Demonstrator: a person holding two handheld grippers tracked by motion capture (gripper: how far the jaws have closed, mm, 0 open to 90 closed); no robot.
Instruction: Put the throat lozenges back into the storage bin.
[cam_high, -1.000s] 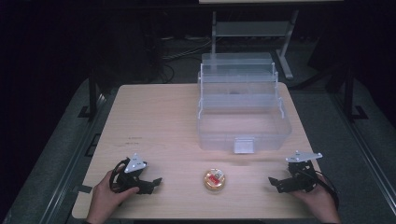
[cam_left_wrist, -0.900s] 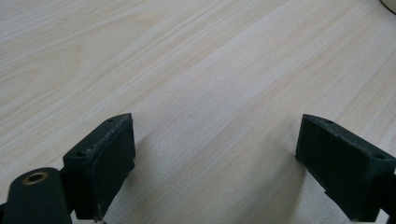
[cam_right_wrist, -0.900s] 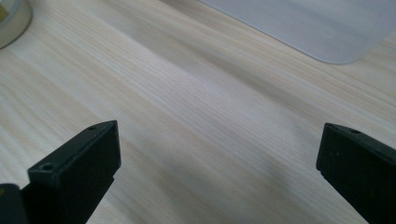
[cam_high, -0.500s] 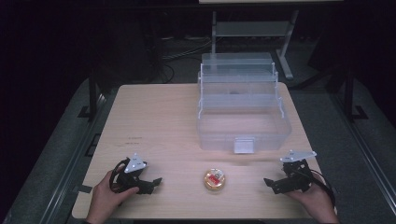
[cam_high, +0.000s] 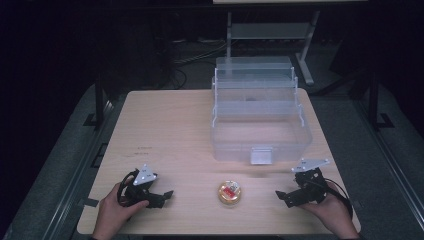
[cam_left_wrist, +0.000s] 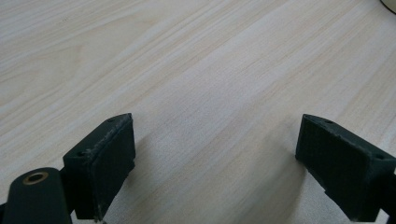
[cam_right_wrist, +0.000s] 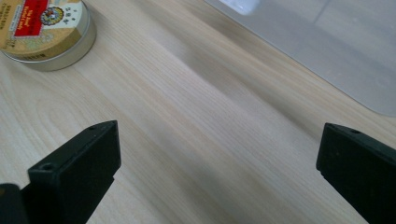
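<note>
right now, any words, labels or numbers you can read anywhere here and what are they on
Round tin: its lid carries a red panel with pale characters, a round emblem and a line of dark print along the gold rim, all too blurred to read.
Round tin in the high view: the label is too small to read.
Clear plastic box: no text visible.
Table: a few tiny dark marks, unreadable.

We hold our left claw (cam_high: 161, 196) and right claw (cam_high: 286, 196) low over the table (cam_high: 170, 130), flanking the small round tin (cam_high: 229, 191).
</note>
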